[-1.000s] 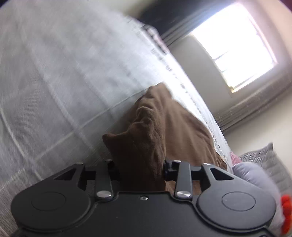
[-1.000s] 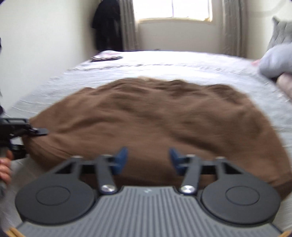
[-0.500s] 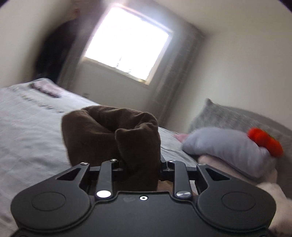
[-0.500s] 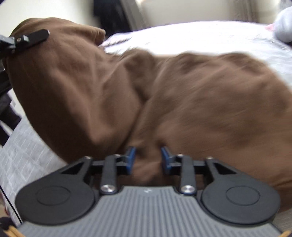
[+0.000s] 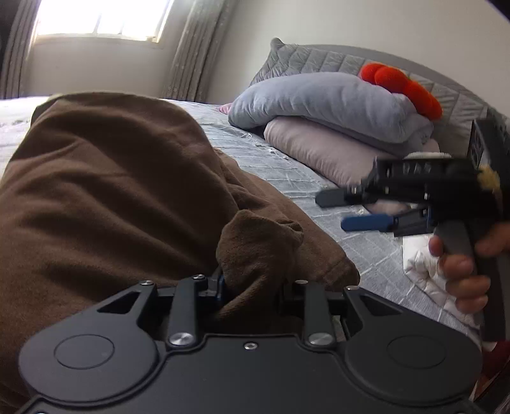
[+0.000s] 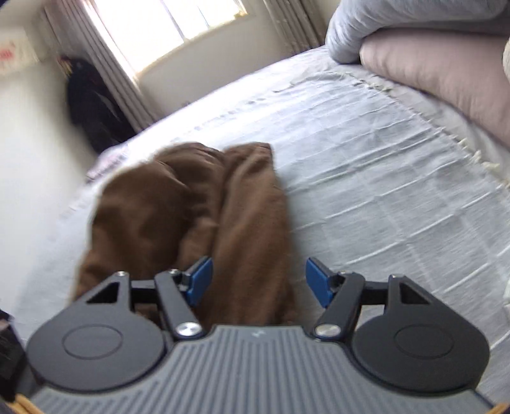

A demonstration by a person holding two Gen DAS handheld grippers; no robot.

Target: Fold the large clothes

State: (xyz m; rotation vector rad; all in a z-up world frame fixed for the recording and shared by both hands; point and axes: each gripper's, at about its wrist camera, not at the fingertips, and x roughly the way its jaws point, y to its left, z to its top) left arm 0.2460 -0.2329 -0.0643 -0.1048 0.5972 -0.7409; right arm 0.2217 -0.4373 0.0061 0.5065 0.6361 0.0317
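A large brown garment [image 5: 111,197] lies bunched on the grey-white bed [image 5: 287,168]. My left gripper [image 5: 251,286] is shut on a corner of the brown garment, which bulges up between its fingers. My right gripper [image 6: 258,280] is open, its blue pads wide apart above a folded ridge of the garment [image 6: 197,203], holding nothing. In the left wrist view the right gripper [image 5: 347,210] shows side-on at the right, held by a hand, fingers apart over the bed.
Pillows are stacked at the head of the bed: a grey one [image 5: 322,102] on a pink one [image 5: 322,149], with a red plush [image 5: 401,86] behind. A white cloth [image 5: 427,267] lies at the bed's right edge. A window [image 6: 165,25] and dark hanging clothes [image 6: 92,111] stand beyond.
My left gripper has carried its corner of the garment over toward the pillow side, folding it. My right gripper has opened, let go of the garment and pulled back.
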